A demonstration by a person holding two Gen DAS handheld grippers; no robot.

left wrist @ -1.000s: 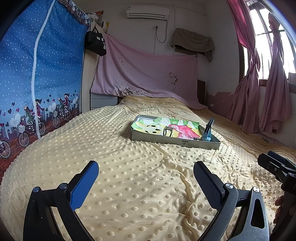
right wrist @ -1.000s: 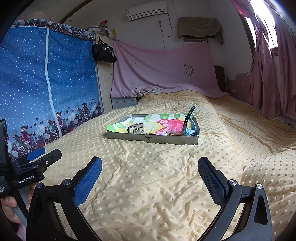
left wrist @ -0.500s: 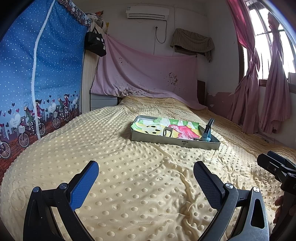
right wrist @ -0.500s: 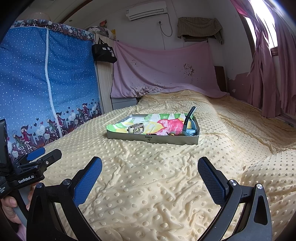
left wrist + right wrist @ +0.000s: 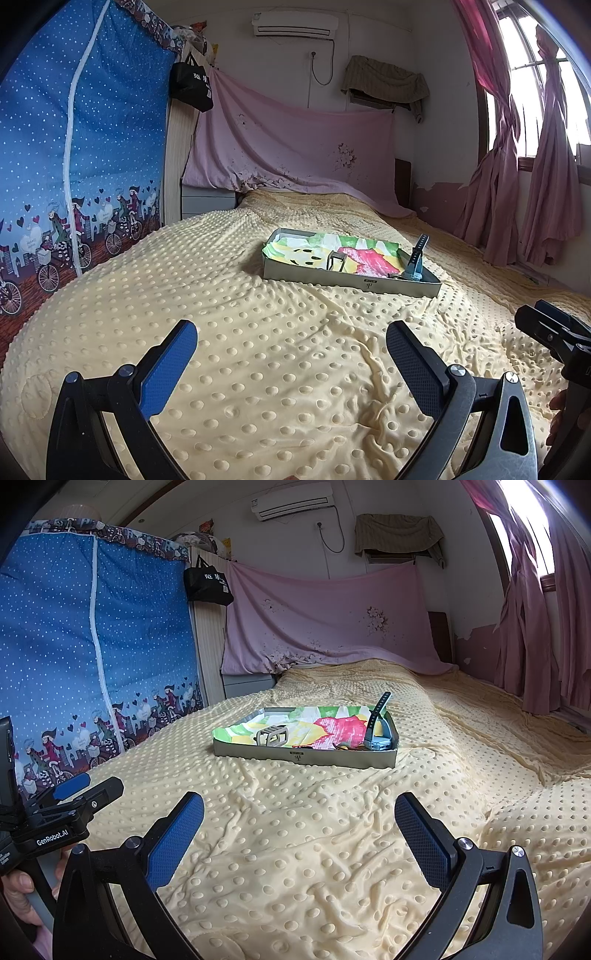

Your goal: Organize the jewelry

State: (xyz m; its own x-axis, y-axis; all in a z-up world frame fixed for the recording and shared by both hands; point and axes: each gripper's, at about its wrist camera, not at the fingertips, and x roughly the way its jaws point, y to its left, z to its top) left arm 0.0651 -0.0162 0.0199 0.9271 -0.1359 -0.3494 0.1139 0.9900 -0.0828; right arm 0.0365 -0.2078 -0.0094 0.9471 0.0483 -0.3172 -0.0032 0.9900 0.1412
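Note:
A shallow grey box lined with colourful paper lies on the yellow dotted bedspread, well ahead of both grippers. Inside it stand a small metal bracelet and a blue wristwatch with its strap pointing up; some small brownish pieces lie beside the watch. My left gripper is open and empty above the bedspread. My right gripper is also open and empty. Each gripper shows at the edge of the other's view, held by a hand.
The yellow bedspread fills the foreground with wrinkles. A blue dotted fabric wardrobe stands on the left, a pink sheet hangs at the head, and pink curtains hang by the window on the right.

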